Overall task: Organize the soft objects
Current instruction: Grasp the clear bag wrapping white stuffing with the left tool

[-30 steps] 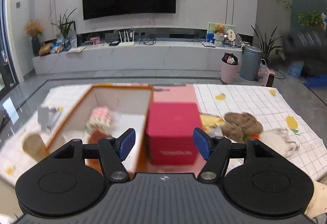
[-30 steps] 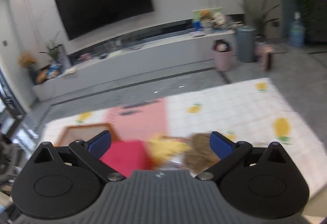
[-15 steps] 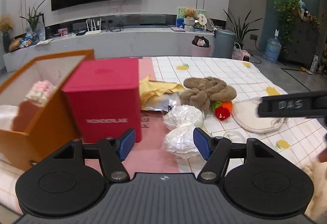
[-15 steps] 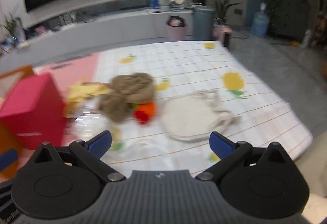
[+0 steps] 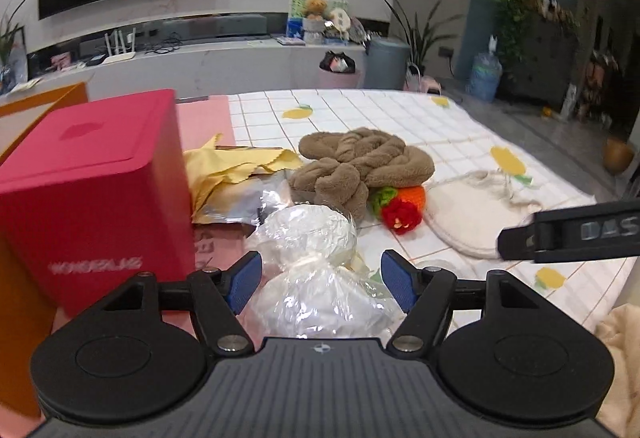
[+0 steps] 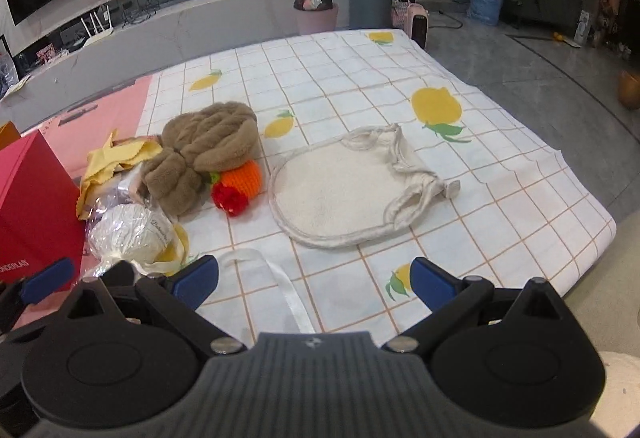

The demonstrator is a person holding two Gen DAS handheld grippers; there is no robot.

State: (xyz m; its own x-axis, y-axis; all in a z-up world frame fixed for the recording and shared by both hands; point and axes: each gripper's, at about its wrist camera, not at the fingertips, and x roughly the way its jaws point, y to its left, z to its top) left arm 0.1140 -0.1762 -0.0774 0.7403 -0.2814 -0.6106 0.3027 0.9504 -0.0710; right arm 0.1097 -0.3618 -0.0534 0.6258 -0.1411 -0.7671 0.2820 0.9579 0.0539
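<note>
Both grippers are dropping toward the pile beside the red box (image 5: 96,190): left gripper (image 5: 322,278) opening astride the plastic-wrapped bundle (image 5: 312,238), ungripped; right gripper (image 6: 314,278) wide, empty.

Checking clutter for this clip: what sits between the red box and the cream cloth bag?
In the right wrist view, a pile: yellow cloth, brown plush bundle, bagged white ball, and crocheted orange-and-red toy, lying between the red box and cream bag.

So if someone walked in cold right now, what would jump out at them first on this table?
Probably the big red box at the left edge, then the brown plush twist heaped mid-table with a crocheted orange-and-red toy tucked against it. To their right, a cream drawstring bag lies flat on the lemon-print cloth.
</note>
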